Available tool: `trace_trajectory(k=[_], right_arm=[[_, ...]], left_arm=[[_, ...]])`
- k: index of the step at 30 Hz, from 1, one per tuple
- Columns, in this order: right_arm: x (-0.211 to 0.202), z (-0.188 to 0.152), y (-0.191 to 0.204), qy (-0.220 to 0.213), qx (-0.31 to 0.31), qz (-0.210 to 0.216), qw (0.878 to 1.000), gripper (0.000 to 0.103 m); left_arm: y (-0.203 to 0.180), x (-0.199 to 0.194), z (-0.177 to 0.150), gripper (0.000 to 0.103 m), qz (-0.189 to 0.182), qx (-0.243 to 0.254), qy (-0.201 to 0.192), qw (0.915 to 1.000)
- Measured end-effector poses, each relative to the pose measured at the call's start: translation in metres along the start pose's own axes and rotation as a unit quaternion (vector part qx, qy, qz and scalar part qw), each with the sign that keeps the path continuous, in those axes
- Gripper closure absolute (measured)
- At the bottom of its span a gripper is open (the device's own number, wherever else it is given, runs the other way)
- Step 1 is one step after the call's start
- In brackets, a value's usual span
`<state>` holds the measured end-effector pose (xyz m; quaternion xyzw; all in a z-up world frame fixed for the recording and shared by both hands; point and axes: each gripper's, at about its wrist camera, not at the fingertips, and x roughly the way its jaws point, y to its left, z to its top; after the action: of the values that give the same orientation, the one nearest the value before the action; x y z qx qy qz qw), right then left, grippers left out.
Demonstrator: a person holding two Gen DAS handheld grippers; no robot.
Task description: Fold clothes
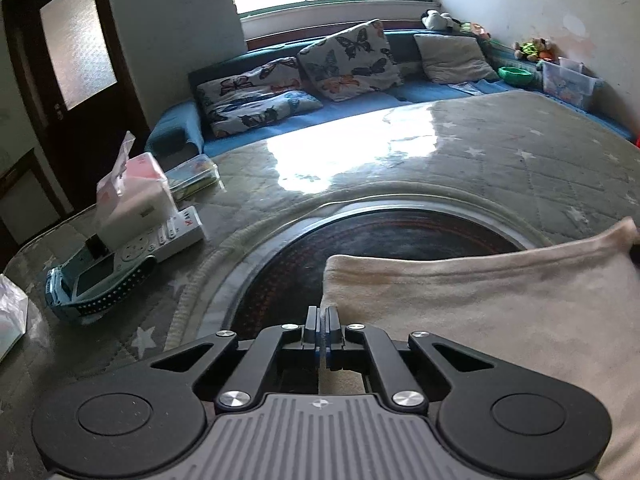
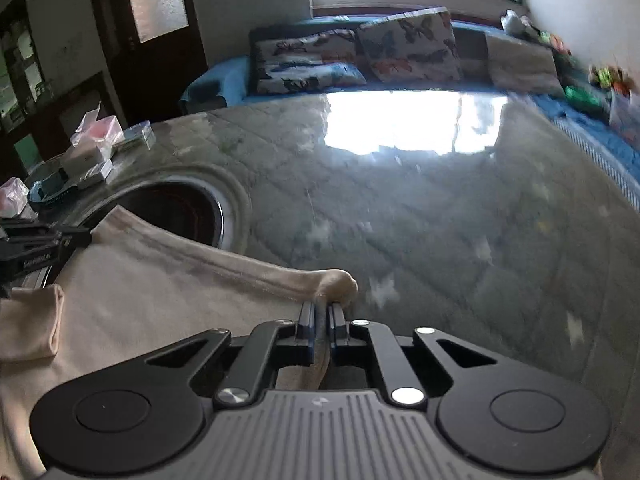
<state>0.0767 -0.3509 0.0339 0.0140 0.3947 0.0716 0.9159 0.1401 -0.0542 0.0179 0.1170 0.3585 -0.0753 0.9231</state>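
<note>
Cream garment (image 1: 500, 320) lies on our glass-topped table (image 1: 520, 152), partly over the round dark inset (image 1: 380, 236). We have both corners of its far edge pinched: left gripper (image 1: 322, 322) clamped tight on the left corner, right gripper (image 2: 322, 316) clamped on the bunched right corner, cloth squeezed between the jaws. Far edge lifts slightly between us. A sleeve (image 2: 36, 324) looks already turned in on the left, so we judge folding as started, not done; the main fold-over is still left. Remotes and a tissue box (image 1: 132, 196) sit well apart at left. Sofa with cushions (image 1: 352, 60) behind.
</note>
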Motion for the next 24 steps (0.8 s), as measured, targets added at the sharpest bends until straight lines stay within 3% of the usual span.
trace_trajectory(k=[7,13,20,24], right_arm=[[0.039,0.053,0.024,-0.020,-0.057,-0.010,0.998,0.098],[0.080,0.073,0.043,0.000,-0.087,-0.025,0.996,0.096],[0.047,0.060,0.049,-0.014,-0.104,0.001,0.995,0.090],[0.015,0.038,0.060,-0.017,-0.128,0.035,0.991,0.064]], left_arm=[[0.015,0.015,0.007,0.101,0.024,-0.014,0.004,0.9996],[0.030,0.017,0.011,0.099,0.029,-0.039,0.008,0.9988],[0.032,-0.039,-0.006,0.090,-0.007,-0.028,-0.025,0.9993],[0.012,-0.078,-0.031,0.077,-0.044,0.007,-0.045,0.9980]])
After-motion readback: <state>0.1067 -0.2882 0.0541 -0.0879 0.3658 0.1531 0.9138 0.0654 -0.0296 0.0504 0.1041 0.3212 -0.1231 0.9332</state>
